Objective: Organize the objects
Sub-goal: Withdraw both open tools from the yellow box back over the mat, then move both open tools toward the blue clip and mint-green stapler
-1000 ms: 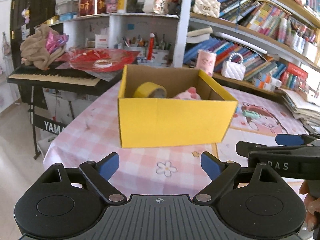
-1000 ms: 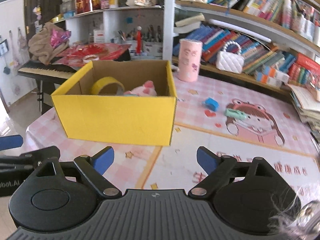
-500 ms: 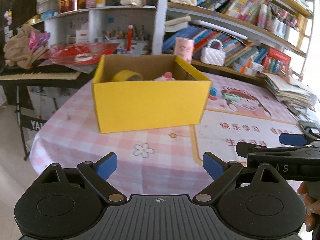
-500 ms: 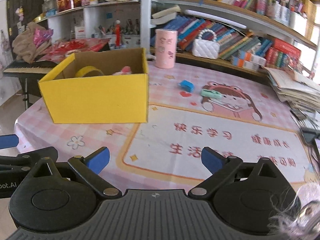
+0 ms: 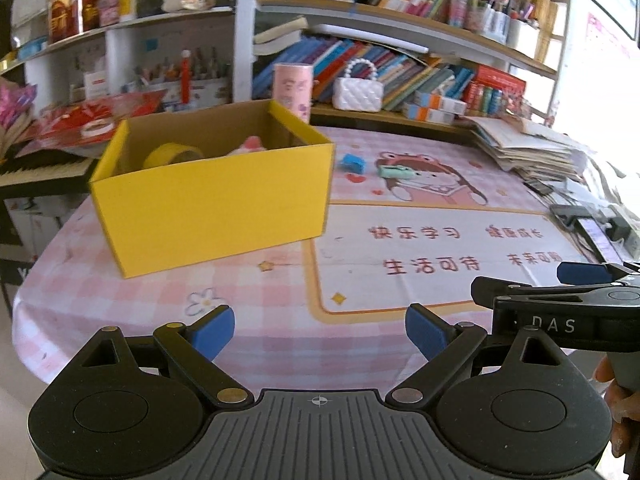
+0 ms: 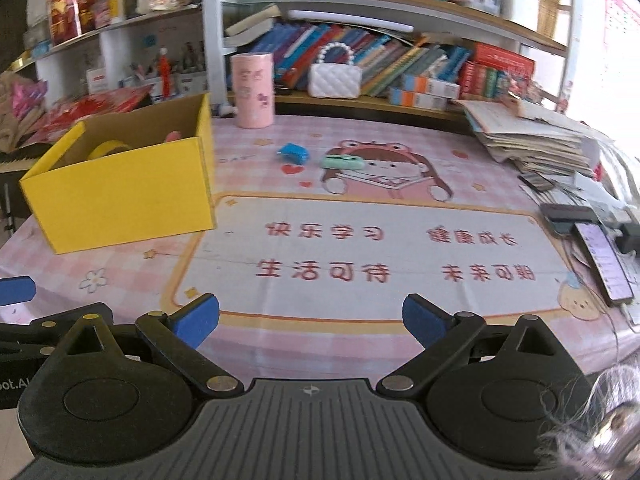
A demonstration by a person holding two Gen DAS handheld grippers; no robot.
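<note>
A yellow cardboard box (image 5: 212, 208) (image 6: 120, 196) stands on the pink checked tablecloth, holding a yellow tape roll (image 5: 172, 154) and a pink toy (image 5: 248, 146). Beyond it on the cloth lie a small blue object (image 6: 294, 153) (image 5: 352, 162) and a mint-green clip-like object (image 6: 342, 161) (image 5: 396, 171). My left gripper (image 5: 320, 330) is open over the near table edge with nothing between its fingers. My right gripper (image 6: 310, 320) is open too, empty, hovering over the printed mat. The right gripper's side shows at the right of the left wrist view.
A pink cylinder (image 6: 254, 90) stands at the back of the table before a bookshelf. A stack of papers (image 6: 536, 140) and a phone (image 6: 604, 262) with cables lie at the right. A keyboard piano (image 5: 36, 170) sits left of the table.
Both grippers have swung to the right, so the yellow box has slid toward the left of each view and the blue and green objects, papers and phone have come in. The right jaws have widened slightly.
</note>
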